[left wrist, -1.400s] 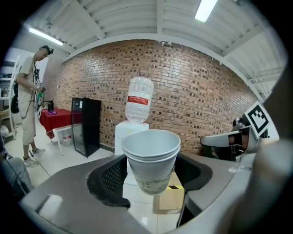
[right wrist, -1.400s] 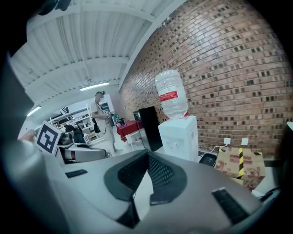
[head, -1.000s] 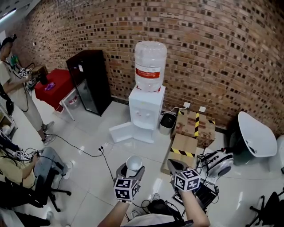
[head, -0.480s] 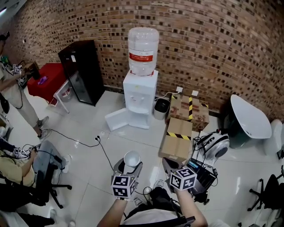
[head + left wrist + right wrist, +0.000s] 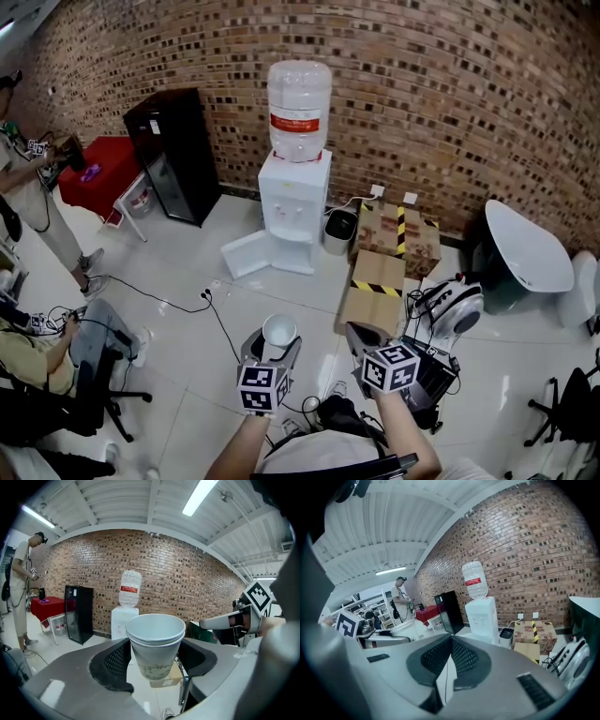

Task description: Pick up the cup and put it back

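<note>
Pinching the white paper cup point(image 5: 155, 634) at its sides, the left tool point(image 5: 154, 660) is holding it upright; squeezing harder is likely risking a crushed wall. The right tool point(image 5: 449, 660) is sitting pressed together, empty.

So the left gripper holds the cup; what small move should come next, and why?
Probably carry the cup forward toward the water dispenser, keeping it upright. The left gripper grips it over the floor, well short of the dispenser, with no surface under it to set it on.
</note>
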A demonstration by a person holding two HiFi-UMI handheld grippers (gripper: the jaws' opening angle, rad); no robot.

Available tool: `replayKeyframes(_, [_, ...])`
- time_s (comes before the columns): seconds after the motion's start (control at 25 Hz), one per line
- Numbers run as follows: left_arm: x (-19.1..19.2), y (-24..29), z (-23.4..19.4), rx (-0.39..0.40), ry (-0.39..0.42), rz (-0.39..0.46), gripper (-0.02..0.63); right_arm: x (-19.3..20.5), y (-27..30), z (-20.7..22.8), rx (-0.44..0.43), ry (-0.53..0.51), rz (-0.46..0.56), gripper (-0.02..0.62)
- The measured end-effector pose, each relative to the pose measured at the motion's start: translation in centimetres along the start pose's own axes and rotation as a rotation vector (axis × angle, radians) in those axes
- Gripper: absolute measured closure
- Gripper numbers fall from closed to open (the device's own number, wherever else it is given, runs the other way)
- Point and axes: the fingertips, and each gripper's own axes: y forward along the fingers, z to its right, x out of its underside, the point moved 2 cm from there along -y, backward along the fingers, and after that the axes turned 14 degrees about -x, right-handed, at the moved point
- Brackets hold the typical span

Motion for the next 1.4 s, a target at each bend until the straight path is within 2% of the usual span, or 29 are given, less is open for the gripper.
replayKeyframes(0.8, [-2.3,0.9,1.2,-0.015,-0.024,0.029,0.278,-1.9,0.1,1.0,-0.039,-0.011,0.019,0.583])
replayKeyframes(1.4, [-1.9,1.2,0.6,-0.011,-0.036,0.009,0.278,-1.3,0.7,0.4,-0.046,0.008,0.011,0.583])
